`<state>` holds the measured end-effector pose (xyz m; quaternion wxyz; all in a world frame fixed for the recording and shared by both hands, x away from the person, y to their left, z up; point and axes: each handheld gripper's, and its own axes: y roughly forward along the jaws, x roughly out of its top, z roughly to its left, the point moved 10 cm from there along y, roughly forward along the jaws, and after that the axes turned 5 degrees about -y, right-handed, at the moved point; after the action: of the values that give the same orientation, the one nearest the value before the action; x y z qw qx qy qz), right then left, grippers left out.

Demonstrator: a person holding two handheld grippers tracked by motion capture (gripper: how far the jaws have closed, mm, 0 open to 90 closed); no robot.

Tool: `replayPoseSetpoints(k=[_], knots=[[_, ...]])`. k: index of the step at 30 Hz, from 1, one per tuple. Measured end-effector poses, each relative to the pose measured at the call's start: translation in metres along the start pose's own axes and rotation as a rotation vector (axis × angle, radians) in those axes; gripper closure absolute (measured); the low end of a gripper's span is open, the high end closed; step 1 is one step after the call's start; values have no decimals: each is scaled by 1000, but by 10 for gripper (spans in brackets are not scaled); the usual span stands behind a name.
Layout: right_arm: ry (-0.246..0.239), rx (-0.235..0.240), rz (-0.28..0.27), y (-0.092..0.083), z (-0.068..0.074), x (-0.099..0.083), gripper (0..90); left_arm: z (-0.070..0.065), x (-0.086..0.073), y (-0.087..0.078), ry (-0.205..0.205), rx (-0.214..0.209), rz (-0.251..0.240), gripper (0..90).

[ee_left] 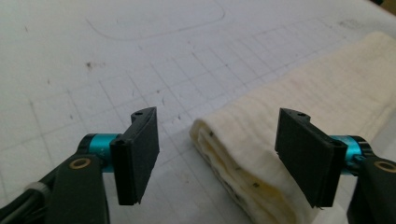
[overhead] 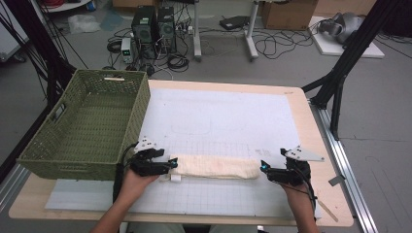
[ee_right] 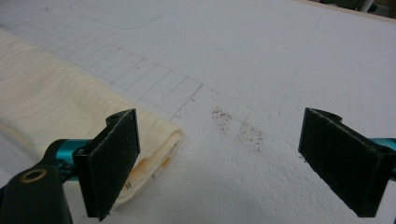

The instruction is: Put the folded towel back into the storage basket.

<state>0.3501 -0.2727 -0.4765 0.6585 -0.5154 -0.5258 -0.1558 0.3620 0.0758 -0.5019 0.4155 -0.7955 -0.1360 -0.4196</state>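
Towel [overhead: 214, 167] lies folded into a long narrow band near the front edge of the table [overhead: 318, 145], between both grippers; the green basket [overhead: 87, 126] stands at the left and holds nothing visible. Judged from this, folding is partly done, with further folds and possibly stowing left. Left gripper [overhead: 172, 164] sits at the towel's left end, right gripper [overhead: 262, 166] just off its right end.

Left gripper view: jaws stand wide apart, astride the towel's layered end [ee_left: 243, 163], pads not pressing it.

Right gripper view: jaws stand wide; towel end [ee_right: 156, 140] lies beside one pad [ee_right: 114, 158], nothing gripped
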Motion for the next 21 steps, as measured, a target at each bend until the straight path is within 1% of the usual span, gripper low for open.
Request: replayPoseSetpoints(k=[2,4,7,9,11,13,16,18,20,21], knots=[[-2,3,3,1,1,0,120,-3,-4,2,4,-12,26,361],[3,9,7,1,2,-1,120,-4,-7,3,16,-11,45,384],[5,14,6,1,2,-1,120,-6,-10,3,22,-14,58,406],[4,17,9,1,2,-2,120,-7,-11,2,43,-6,62,409],[1,21,11,2,3,-2,120,-9,-12,3,53,3,64,410],[-2,25,12,3,4,-2,120,-9,-12,3,71,17,66,427],[-6,30,12,3,5,-1,120,-10,-14,3,115,43,71,468],[-15,33,13,4,6,-1,120,-11,-14,3,127,48,74,488],[-20,36,15,5,8,-1,120,-12,-14,3,135,50,73,528],[-19,38,18,5,8,-1,120,-13,-15,3,135,51,71,542]])
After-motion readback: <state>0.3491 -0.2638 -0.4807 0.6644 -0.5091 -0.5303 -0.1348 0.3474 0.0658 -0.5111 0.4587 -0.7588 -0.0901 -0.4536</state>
